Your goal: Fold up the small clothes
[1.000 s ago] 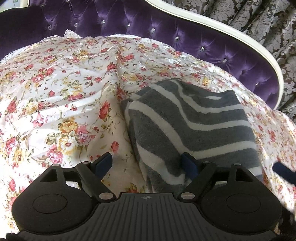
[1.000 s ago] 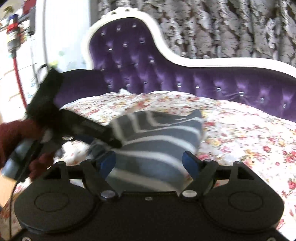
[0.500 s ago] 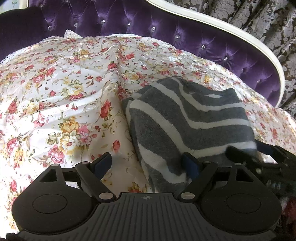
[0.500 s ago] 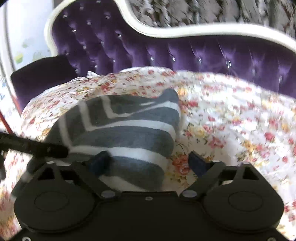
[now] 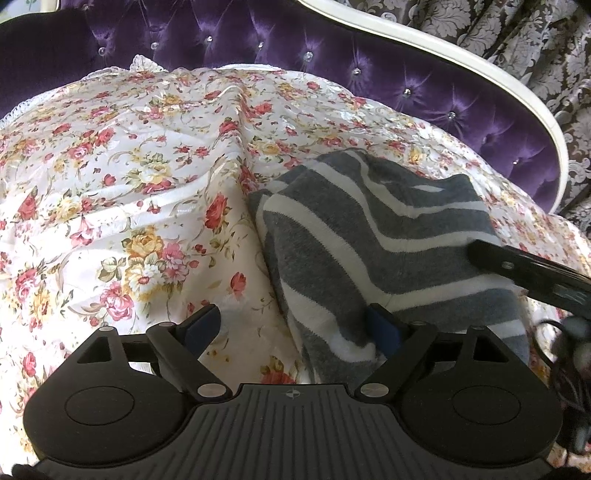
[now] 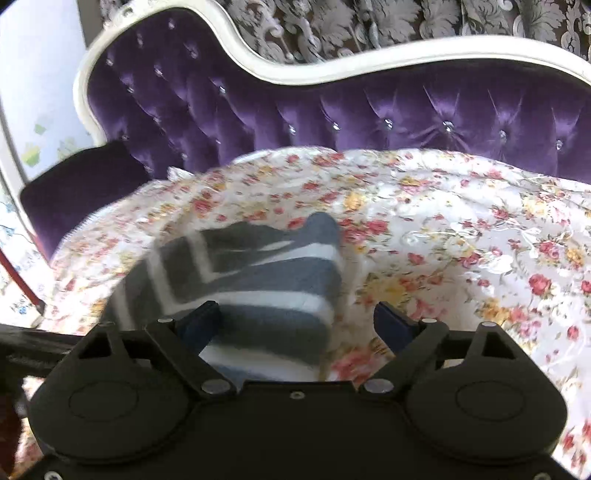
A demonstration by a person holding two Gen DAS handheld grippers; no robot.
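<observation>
Left wrist view: the left gripper (image 5: 291, 326) sits low over the white floral-print bedspread (image 5: 122, 192), its two blue-padded fingers (image 5: 201, 325) spread wide apart with nothing clamped between them. The folded grey knit garment with white stripes (image 5: 369, 240) lies flat on the bedspread, ahead and to the right of centre. The gripper's right finger rests at or just above the garment's near left corner; whether it touches the cloth cannot be told. The left finger hangs over bare bedspread. From the right edge a black bar of the right gripper (image 5: 524, 269) reaches in low across the garment's near right part. Behind the bedspread curves a purple tufted velvet headboard with a white frame (image 5: 369, 59), and past it hangs a dark curtain with a grey damask pattern (image 5: 517, 33).

Right wrist view: the picture is blurred on the left side. The right gripper (image 6: 297, 325) points forward and slightly down over the bedspread (image 6: 461, 229), fingers (image 6: 391, 325) held well apart and gripping nothing. The striped garment (image 6: 240, 280) lies left of centre, with its near right corner between the fingers; the left finger is over the cloth and the right finger over the floral bedspread. The headboard (image 6: 332, 110) fills the background, the curtain (image 6: 369, 22) above it.
</observation>
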